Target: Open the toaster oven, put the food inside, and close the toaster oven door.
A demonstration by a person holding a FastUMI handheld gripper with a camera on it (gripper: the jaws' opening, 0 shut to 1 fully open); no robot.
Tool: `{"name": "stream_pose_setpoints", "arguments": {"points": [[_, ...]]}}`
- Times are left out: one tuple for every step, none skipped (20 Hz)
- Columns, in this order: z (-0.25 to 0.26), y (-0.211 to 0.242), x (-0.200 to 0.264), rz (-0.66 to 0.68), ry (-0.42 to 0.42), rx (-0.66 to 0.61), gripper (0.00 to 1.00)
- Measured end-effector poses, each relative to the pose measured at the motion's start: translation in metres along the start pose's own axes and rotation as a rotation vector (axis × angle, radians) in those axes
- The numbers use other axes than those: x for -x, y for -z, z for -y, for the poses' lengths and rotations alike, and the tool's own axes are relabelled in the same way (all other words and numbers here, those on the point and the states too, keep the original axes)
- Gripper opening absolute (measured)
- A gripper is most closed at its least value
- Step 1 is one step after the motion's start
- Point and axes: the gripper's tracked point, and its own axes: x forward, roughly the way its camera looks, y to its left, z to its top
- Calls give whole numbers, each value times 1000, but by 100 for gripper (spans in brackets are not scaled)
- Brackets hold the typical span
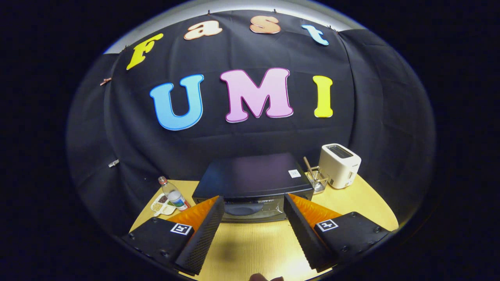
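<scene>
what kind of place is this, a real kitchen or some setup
Likely a staged recording booth, not a real kitchen: a black cloth wall backs a small wooden table holding a toaster oven, a white toaster and a water bottle. The tool hangs open before the oven.

We're looking at the oven sitting mid-table, just beyond the spread fingers. A bottle and tray are lying to its left; a glass, then a toaster, are standing to its right.
</scene>
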Motion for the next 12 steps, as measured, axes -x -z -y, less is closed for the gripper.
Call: {"name": "stream_pose_setpoints", "arguments": {"points": [[2, -11, 10, 26, 2, 0, 99], [4, -22, 20, 52, 3, -3, 99], [6, -33, 29, 75, 7, -10, 99], [8, -43, 40, 98, 11, -16, 99], [9, -54, 49, 127, 16, -15, 99], [13, -67, 59, 156, 26, 0, 99], [15, -82, 71, 195, 32, 28, 99], [14, -98, 85, 240, 32, 55, 99], [13, -113, 98, 287, 33, 86, 99], [11, -124, 111, 327, 35, 125, 98], [8, -133, 123, 358, 34, 158, 98], [0, -140, 134, 382, 23, 186, 98]]}}
